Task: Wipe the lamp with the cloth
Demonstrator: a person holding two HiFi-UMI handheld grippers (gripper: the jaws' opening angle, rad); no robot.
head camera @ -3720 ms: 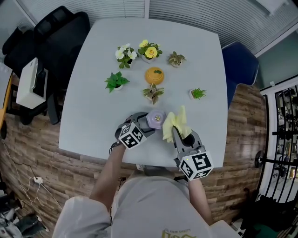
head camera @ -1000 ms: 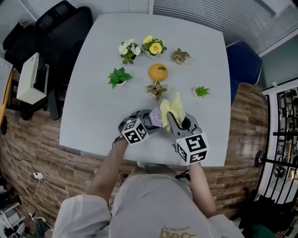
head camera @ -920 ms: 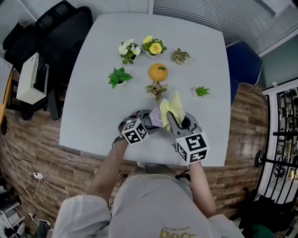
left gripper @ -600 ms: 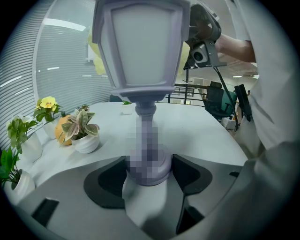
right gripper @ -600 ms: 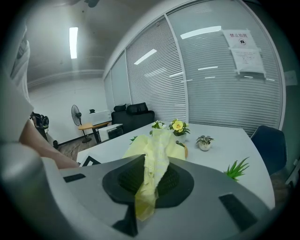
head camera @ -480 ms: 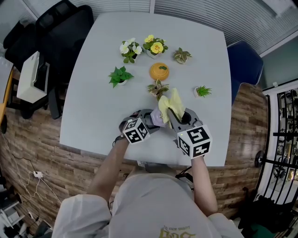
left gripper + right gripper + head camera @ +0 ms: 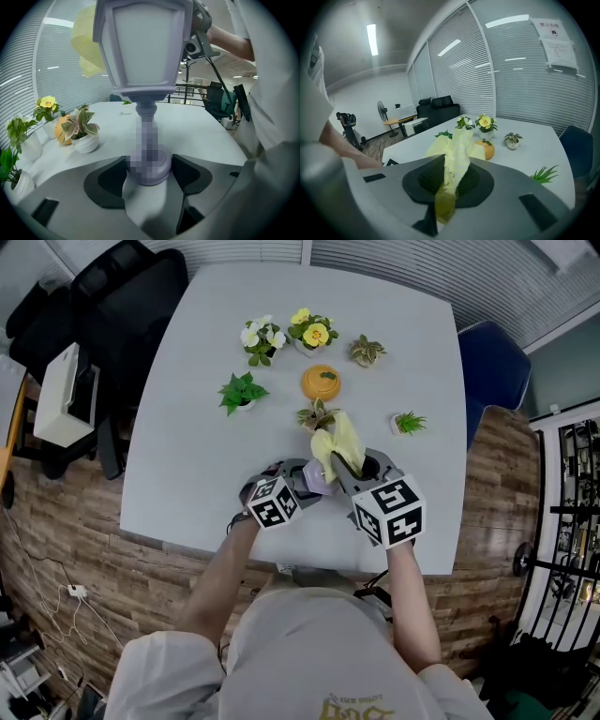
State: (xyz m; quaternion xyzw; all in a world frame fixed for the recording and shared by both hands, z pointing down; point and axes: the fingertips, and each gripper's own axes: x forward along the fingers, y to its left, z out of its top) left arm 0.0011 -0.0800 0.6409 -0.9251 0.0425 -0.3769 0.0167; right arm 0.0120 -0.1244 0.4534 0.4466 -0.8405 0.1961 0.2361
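Note:
The pale purple lantern-shaped lamp (image 7: 145, 51) stands upright with its round base (image 7: 149, 166) clamped between the jaws of my left gripper (image 7: 149, 174). Seen from the head view, the lamp (image 7: 315, 478) is mostly covered by the yellow cloth (image 7: 336, 442). My right gripper (image 7: 449, 180) is shut on that cloth (image 7: 457, 154), which sticks up out of its jaws. From above, the right gripper (image 7: 349, 470) sits just right of the left gripper (image 7: 298, 486), near the table's front edge, with the cloth draped against the lamp's top. In the left gripper view the cloth (image 7: 86, 42) shows behind the lamp head.
On the grey table (image 7: 187, 427) beyond the lamp stand several small potted plants (image 7: 241, 393) and an orange pumpkin-shaped pot (image 7: 321, 382). One variegated plant (image 7: 317, 415) is right behind the cloth. A black chair (image 7: 84, 306) stands left, a blue chair (image 7: 487, 367) right.
The right gripper has shifted the cloth leftward and farther over the lamp's top. The left gripper and lamp base have stayed in place.

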